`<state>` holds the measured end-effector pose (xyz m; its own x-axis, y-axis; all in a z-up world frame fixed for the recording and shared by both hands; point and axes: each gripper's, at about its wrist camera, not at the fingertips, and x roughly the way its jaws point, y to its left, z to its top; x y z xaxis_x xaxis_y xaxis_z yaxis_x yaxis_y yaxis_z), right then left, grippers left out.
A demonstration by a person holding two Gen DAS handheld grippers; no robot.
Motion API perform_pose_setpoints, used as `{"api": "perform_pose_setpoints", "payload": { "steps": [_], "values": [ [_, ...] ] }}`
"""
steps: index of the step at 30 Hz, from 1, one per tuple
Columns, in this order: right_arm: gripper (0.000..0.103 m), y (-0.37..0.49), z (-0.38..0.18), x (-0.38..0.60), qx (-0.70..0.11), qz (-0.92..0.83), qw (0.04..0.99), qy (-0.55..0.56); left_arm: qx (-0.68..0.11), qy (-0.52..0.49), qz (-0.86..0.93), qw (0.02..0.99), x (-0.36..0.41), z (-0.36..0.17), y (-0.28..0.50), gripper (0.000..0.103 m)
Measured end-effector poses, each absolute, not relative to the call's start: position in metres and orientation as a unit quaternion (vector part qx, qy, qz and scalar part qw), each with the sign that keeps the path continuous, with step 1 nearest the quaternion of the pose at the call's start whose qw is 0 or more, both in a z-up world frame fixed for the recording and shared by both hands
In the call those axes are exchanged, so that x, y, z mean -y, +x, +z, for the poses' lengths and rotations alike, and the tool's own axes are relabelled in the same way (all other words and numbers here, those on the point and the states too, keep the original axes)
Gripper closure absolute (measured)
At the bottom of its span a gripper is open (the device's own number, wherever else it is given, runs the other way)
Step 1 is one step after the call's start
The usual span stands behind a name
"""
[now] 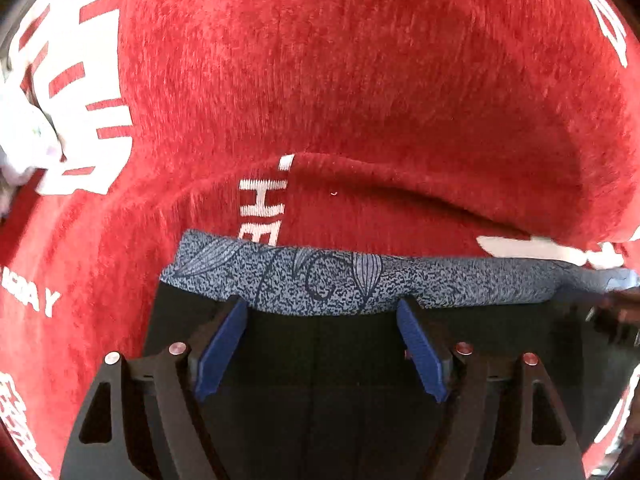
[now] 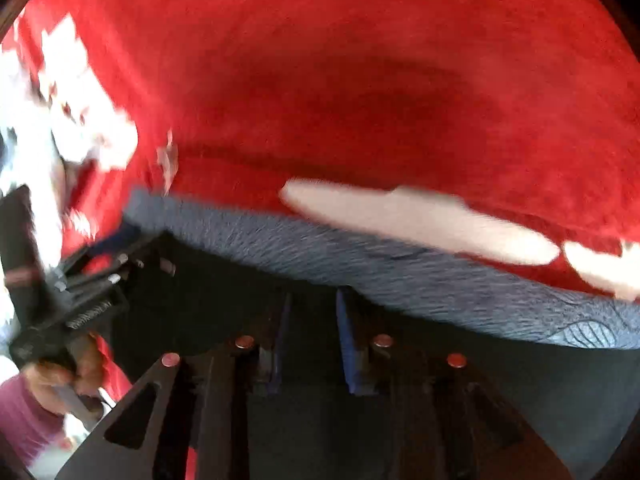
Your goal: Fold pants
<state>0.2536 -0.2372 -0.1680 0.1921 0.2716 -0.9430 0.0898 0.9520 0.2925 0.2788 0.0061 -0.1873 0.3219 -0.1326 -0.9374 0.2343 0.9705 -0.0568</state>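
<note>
L gripper [image 1: 322, 312] open over pants [image 1: 320, 280].

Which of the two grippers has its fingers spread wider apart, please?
The left gripper: its blue pads stand far apart over the pants, while the right gripper shows a narrow gap.

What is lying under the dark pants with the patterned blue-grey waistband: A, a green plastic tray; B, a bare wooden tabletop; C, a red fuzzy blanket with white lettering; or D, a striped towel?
C: in the left wrist view the pants, topped by the blue-grey waistband, lie on a red blanket with white lettering that fills the picture around them.
</note>
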Motion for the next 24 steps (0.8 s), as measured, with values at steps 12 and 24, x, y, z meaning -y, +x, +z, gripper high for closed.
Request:
{"api": "perform_pose_setpoints", "payload": {
  "steps": [12,24],
  "values": [
    [0.049,0.14,-0.122,0.374,-0.595,-0.086,0.759,0.25,-0.588,0.11,-0.157,0.786,0.06,-0.13,0.212,0.024],
    [0.047,-0.018,-0.117,0.444,-0.545,-0.129,0.715,0.417,-0.616,0.182,-0.284,0.712,0.244,-0.106,0.108,0.024]
  ]
}}
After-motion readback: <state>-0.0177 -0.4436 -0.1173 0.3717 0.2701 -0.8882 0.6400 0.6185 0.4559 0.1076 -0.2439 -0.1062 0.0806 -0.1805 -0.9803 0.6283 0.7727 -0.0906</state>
